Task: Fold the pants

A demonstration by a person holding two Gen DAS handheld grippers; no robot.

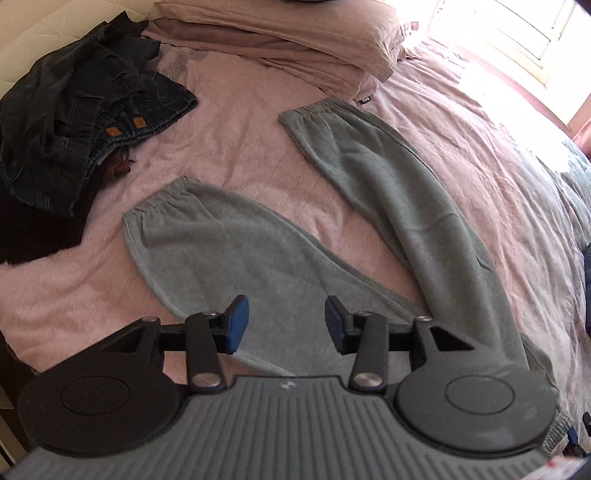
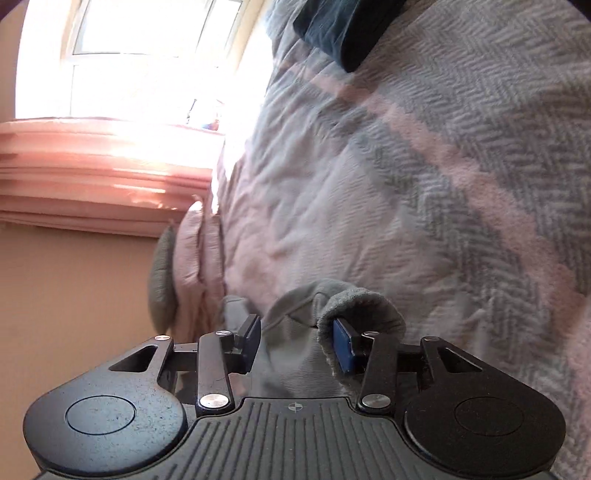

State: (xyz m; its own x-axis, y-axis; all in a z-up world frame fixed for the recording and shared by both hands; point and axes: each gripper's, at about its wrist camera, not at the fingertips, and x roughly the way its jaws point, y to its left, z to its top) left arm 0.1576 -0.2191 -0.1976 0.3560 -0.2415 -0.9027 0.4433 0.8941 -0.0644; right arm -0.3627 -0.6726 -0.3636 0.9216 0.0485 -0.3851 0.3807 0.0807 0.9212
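Observation:
Grey sweatpants [image 1: 402, 192] lie spread on the pink bedspread [image 1: 240, 122], legs splayed apart. One elastic cuff [image 1: 162, 199] points left and the other [image 1: 314, 109] points toward the pillows. My left gripper [image 1: 286, 325] hovers open above the nearer leg, with nothing pinched between its blue pads. In the right wrist view my right gripper [image 2: 295, 343] is open at a bunched grey edge of the sweatpants [image 2: 354, 302]. That cloth curls over the right fingertip [image 2: 341, 349] and lies loosely in the gap. The left pad stands apart from it.
A heap of dark jeans [image 1: 85, 122] sits at the bed's left side, with pink pillows [image 1: 280, 33] behind. A grey-and-pink herringbone blanket [image 2: 461, 147] covers the bed on the right, under a dark blue garment [image 2: 343, 29]. A bright window [image 2: 140, 48] is beyond.

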